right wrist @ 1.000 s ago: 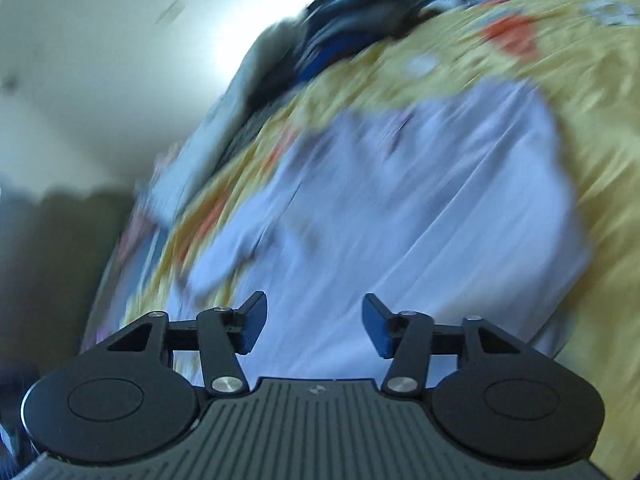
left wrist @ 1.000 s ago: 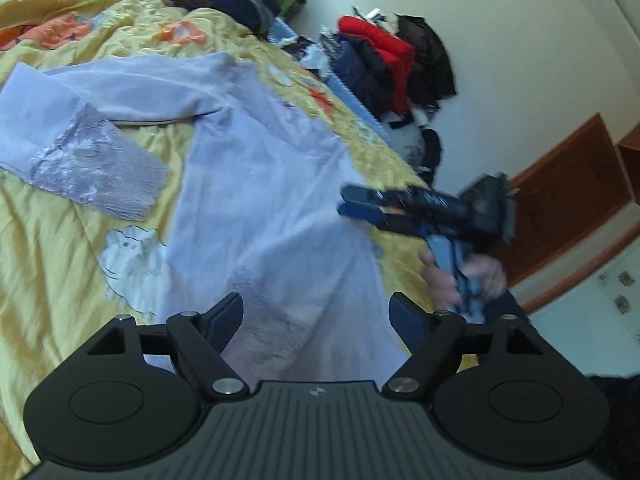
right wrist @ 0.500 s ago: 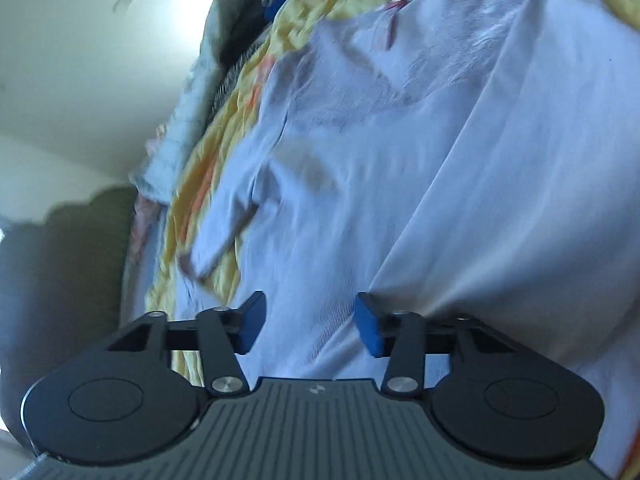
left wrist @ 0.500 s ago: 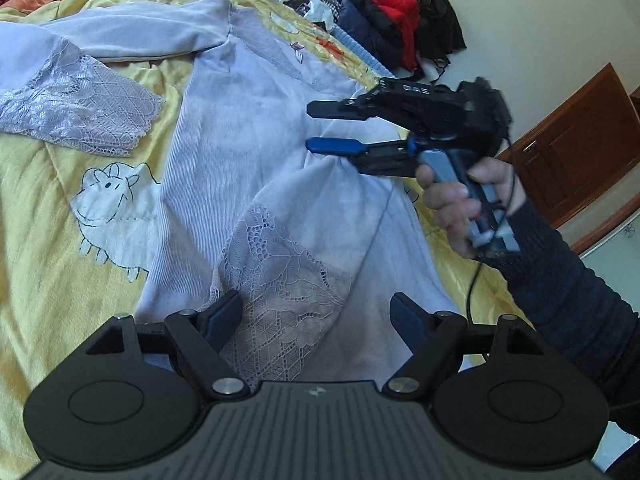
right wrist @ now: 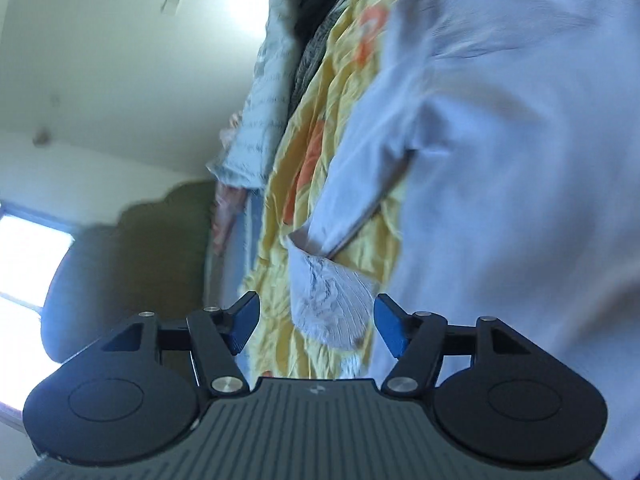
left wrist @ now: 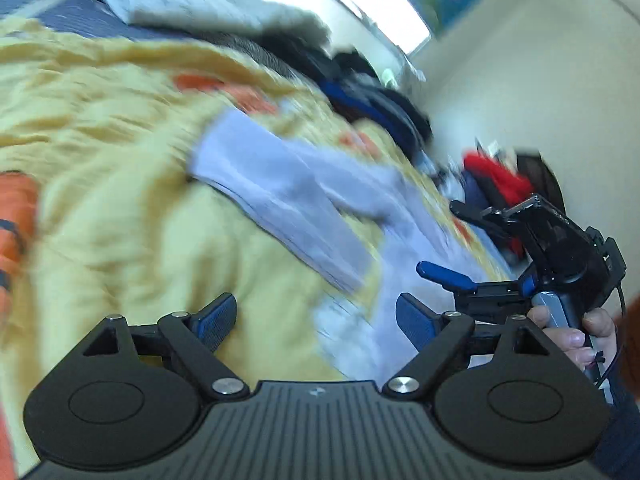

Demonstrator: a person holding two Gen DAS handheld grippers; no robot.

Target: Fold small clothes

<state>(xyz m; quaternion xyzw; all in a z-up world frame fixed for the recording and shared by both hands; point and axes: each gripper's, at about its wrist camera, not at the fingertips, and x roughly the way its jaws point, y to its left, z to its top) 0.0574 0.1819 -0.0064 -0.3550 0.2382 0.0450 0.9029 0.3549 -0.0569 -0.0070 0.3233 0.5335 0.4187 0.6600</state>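
A lilac long-sleeved garment [left wrist: 304, 200] lies spread on the yellow bedspread [left wrist: 120, 208]; this view is blurred. My left gripper [left wrist: 316, 318] hovers over the bedspread beside the garment's lower edge, its jaws opening with nothing pressed between them. A hand [left wrist: 576, 332] holds my right gripper [left wrist: 448, 240] over the garment's right side. In the right wrist view, my right gripper [right wrist: 316, 322] has its jaws opening. The sleeve's lace cuff [right wrist: 332, 304] shows just beyond the gap, not pinched. The garment's body [right wrist: 520, 160] fills the right.
Dark and blue clothes [left wrist: 384, 100] are piled at the bed's far end, with red and dark ones [left wrist: 496, 176] against the wall. A pale blanket [left wrist: 200, 4] lies at the far left edge. A dark rounded headboard [right wrist: 132, 260] stands beyond the bed.
The left wrist view swung away from the lace hem toward the sleeve and bare bedspread. The right gripper's jaws widened, and its view turned so the lace cuff now lies just ahead.
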